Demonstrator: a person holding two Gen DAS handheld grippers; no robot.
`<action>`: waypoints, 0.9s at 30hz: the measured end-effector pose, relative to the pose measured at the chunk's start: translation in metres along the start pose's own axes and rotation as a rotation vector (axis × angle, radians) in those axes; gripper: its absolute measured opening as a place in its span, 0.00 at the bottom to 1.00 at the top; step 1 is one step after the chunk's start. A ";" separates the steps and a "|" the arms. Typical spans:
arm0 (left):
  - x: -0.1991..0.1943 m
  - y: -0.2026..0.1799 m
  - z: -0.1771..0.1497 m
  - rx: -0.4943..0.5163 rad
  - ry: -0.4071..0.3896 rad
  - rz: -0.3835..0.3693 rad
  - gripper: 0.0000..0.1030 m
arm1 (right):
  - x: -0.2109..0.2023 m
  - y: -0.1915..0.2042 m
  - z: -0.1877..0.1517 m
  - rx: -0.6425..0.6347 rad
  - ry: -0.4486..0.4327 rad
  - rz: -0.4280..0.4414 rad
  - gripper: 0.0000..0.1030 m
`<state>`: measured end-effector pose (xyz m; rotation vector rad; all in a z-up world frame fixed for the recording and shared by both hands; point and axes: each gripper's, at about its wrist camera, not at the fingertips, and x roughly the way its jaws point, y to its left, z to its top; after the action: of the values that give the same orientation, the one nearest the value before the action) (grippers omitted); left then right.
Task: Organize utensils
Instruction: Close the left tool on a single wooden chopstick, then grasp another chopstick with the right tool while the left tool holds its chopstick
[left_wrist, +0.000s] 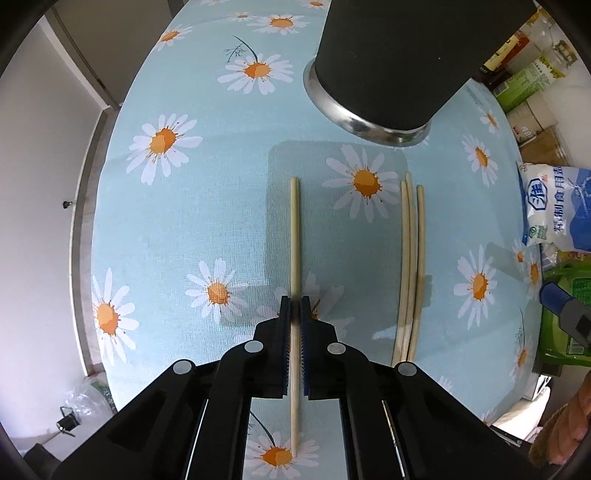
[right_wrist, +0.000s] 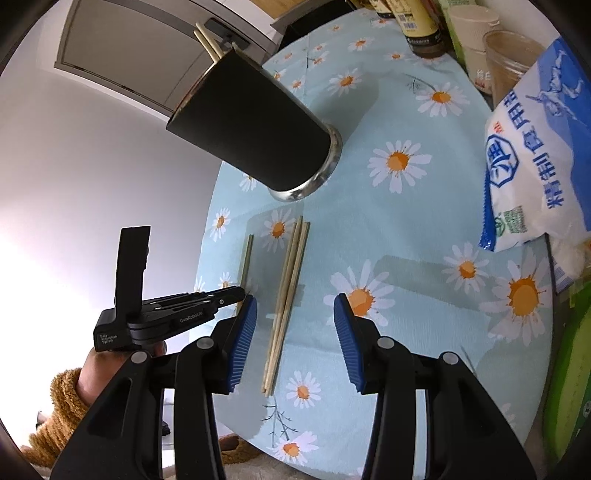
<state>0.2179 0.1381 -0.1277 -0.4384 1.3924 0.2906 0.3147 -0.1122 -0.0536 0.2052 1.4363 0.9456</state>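
We're looking straight down the left claw (left_wrist: 294, 314), and its blue pads are clamped on a single chopstick (left_wrist: 294, 236) that lies flat on the bench (left_wrist: 207, 206), on the daisy-print cloth. The stick runs away from us toward the far side, with its near end poking out behind the pads.

Just to the right, a bundle of three chopsticks (left_wrist: 410, 266) lies side by side on the cloth, apart from the gripped one. Beyond them, at the far side, stands the black holder cup (left_wrist: 391, 62) with its shiny metal base, upright on the bench.

From the right wrist view, we see two more chopsticks (right_wrist: 207, 40) sticking out of the cup's top. The right claw (right_wrist: 295, 325) hovers over the near part of the bundle with its pads well apart, nothing between them touching. On the left, a hand (right_wrist: 99, 369) in a fuzzy brown sleeve (right_wrist: 61, 410) holds the left tool. A white-and-blue bag (right_wrist: 535, 158) sits at the right edge of the bench.
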 end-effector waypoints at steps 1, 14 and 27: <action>0.000 0.002 -0.001 0.001 -0.003 -0.013 0.03 | 0.003 0.002 0.001 0.003 0.008 -0.003 0.43; -0.025 0.033 -0.021 0.027 -0.087 -0.178 0.03 | 0.057 0.020 0.020 0.115 0.163 -0.155 0.43; -0.037 0.053 -0.049 0.039 -0.130 -0.325 0.03 | 0.108 0.035 0.028 0.147 0.263 -0.345 0.35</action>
<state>0.1454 0.1649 -0.1033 -0.5940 1.1764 0.0257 0.3095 -0.0078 -0.1056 -0.0631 1.7187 0.5997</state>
